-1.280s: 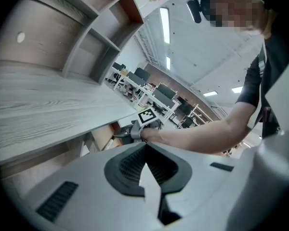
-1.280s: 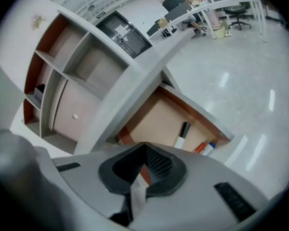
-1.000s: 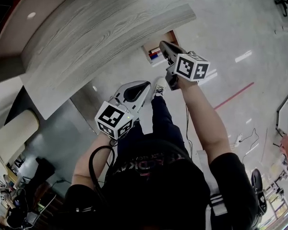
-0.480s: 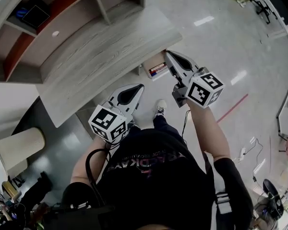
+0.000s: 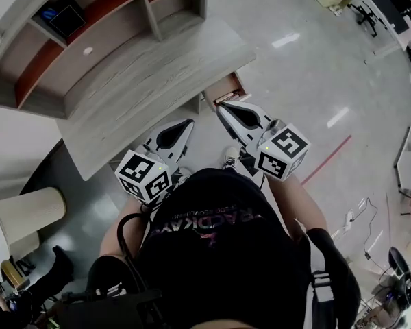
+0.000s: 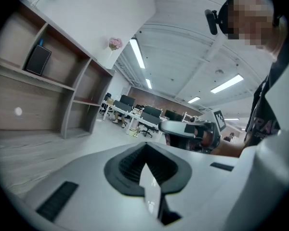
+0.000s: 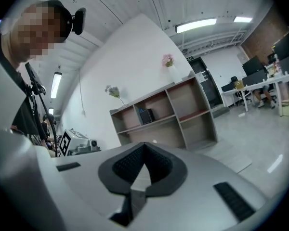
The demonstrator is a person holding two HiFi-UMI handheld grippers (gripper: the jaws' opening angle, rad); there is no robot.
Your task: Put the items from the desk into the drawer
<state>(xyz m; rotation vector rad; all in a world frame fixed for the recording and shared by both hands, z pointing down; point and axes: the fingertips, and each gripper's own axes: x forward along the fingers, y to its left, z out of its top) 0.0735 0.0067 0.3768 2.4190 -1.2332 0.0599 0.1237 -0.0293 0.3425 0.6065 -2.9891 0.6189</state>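
The pale wooden desk [image 5: 151, 81] runs across the head view. A drawer [image 5: 224, 89] stands out a little from under its near right end; I cannot make out what is inside. My right gripper [image 5: 220, 107] is shut and holds nothing, its tip just in front of the drawer. To the left, below the desk's edge, my left gripper [image 5: 188, 124] is also shut and holds nothing. Each gripper view shows its jaws closed together, left gripper [image 6: 145, 153] and right gripper [image 7: 143, 150]. A small white round thing [image 5: 88, 51] lies on the desk.
A shelf unit [image 5: 123, 5] rises behind the desk, with a black box [image 5: 65, 16] in one compartment. A cream cylinder [image 5: 24, 211] stands at the left. Glossy floor [image 5: 308, 67] spreads to the right. Office desks and chairs [image 6: 135, 117] stand far off.
Both grippers have drawn back towards my body. The right gripper's tip has come away from the drawer, and less of the drawer's inside shows now.
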